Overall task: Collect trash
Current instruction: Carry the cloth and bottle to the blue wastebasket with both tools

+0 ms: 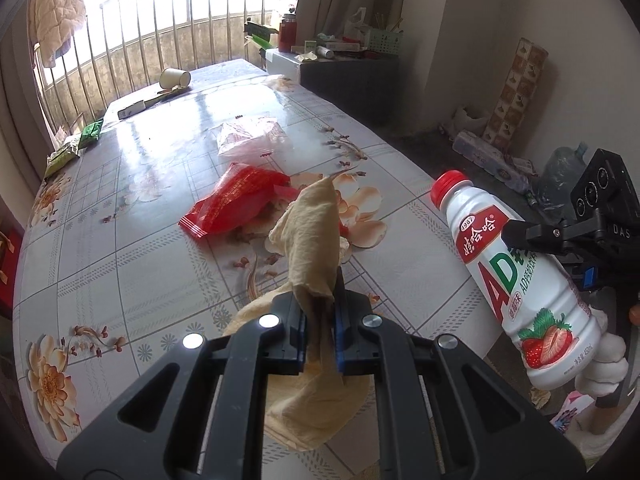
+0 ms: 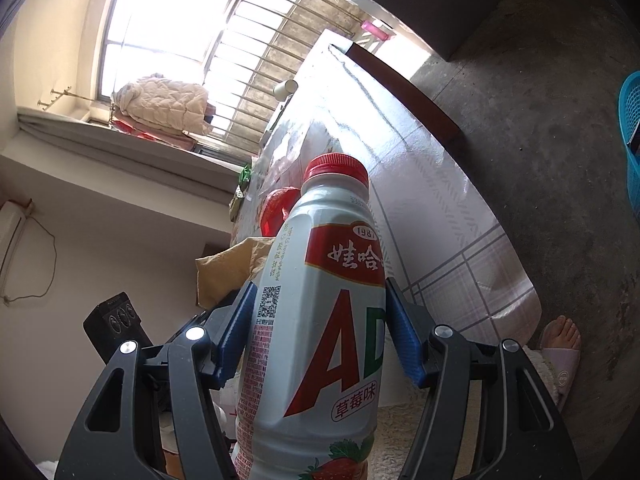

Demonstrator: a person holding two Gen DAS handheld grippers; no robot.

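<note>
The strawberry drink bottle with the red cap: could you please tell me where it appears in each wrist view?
Left wrist view: the bottle is at the right edge, tilted, clamped by the right hand-held gripper beyond the table's edge.
Right wrist view: the bottle fills the centre, between the blue pads.
Shared landmark: the paper cup on its side by the window bars.

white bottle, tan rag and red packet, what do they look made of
White bottle: likely plastic, glossy printed label, ribbed red screw cap. Tan rag: soft woven cloth or thick paper towel, matte; it crumples and droops in folds. Red packet: thin plastic film, shiny, with a crimped seam edge.
</note>
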